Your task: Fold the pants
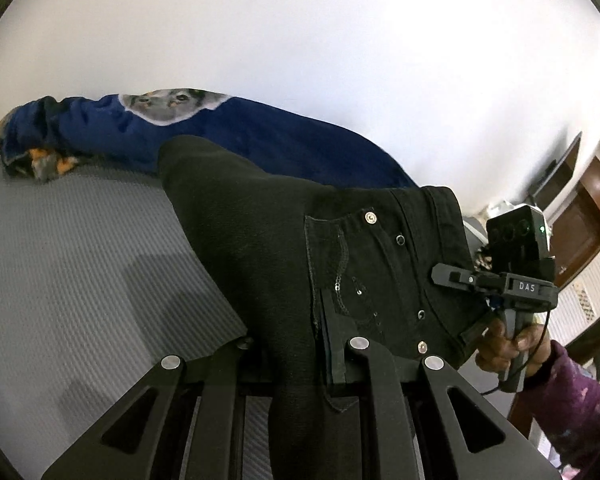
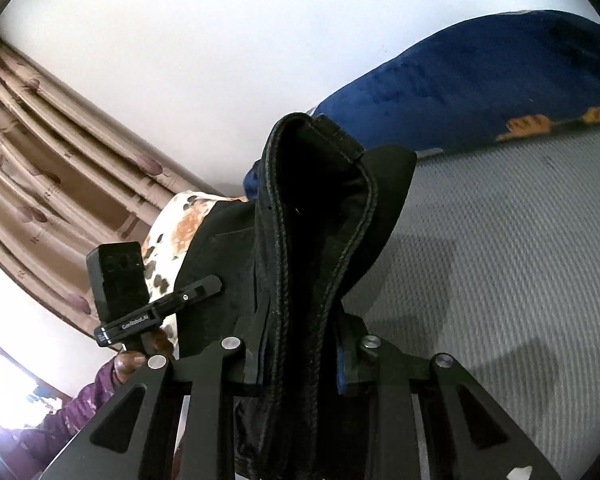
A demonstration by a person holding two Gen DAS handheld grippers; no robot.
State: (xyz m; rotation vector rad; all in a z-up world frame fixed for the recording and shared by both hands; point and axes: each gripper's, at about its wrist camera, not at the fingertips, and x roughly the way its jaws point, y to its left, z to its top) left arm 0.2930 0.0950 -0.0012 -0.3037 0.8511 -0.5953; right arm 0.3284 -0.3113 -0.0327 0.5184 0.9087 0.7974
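Observation:
Black pants [image 1: 292,248] with rivets and a sequinned pocket hang lifted above a grey ribbed mat [image 1: 68,264]. My left gripper [image 1: 300,364] is shut on the pants fabric near the pocket. My right gripper [image 2: 300,360] is shut on the folded waistband of the pants [image 2: 312,216], which bunches upright between its fingers. The right gripper also shows in the left wrist view [image 1: 452,278], clamped on the waistband edge. The left gripper shows in the right wrist view [image 2: 208,286], clamped on the other side.
A blue blanket with a cat print [image 1: 204,128] lies along the mat's far edge against a white wall. It also shows in the right wrist view [image 2: 480,80]. A brown patterned curtain [image 2: 52,160] hangs on the left. Wooden furniture [image 1: 580,220] stands at the right.

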